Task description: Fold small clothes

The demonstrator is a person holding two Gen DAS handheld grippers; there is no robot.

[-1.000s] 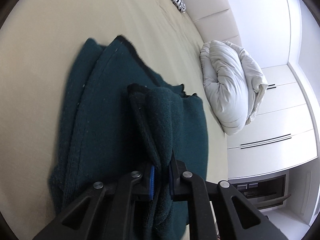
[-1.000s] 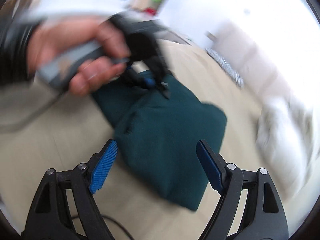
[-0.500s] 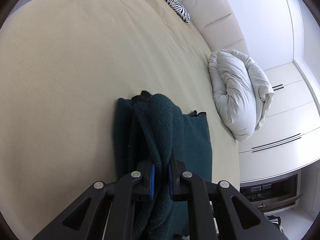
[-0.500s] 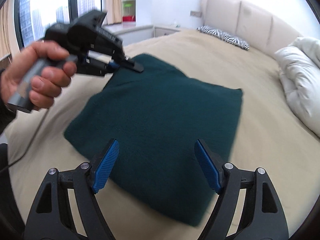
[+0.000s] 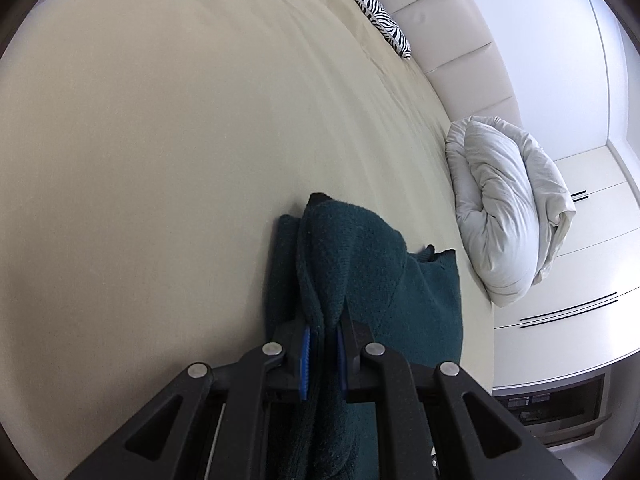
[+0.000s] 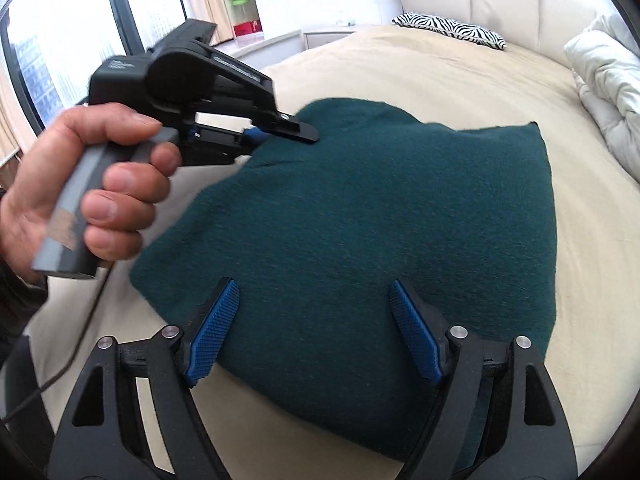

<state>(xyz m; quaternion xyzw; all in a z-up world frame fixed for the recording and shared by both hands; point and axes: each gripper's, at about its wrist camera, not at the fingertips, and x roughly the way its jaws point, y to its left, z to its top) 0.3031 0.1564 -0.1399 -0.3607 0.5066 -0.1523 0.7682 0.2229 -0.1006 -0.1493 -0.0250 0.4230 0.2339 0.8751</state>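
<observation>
**Fold laid down, left grip not yet released**

Starting on my left: the left gripper (image 5: 322,354) is clamped on a bunched corner of the dark green garment (image 6: 380,216), blue pads pressed into the knit with only cloth between them. A second ago that view showed a wide spread of the fabric with its dark edge lifted ahead of me; now only a narrow ridge rises from the pinch, and the rest lies flat on the beige bed (image 5: 160,140). From the right view my left hand (image 6: 80,184) has come lower and nearer to the garment's far-left corner, and the blur of a second ago has settled. I read that as the fold being carried over and set down.

Moving right, the garment sits as a compact folded block in the middle of the bed, well short of the white duvet (image 6: 604,88) at the bed's right edge.

The right gripper (image 6: 316,328) hangs over the garment's near edge with its jaws spread wide, holding nothing. Next, I judge, comes letting go on the left and smoothing
</observation>
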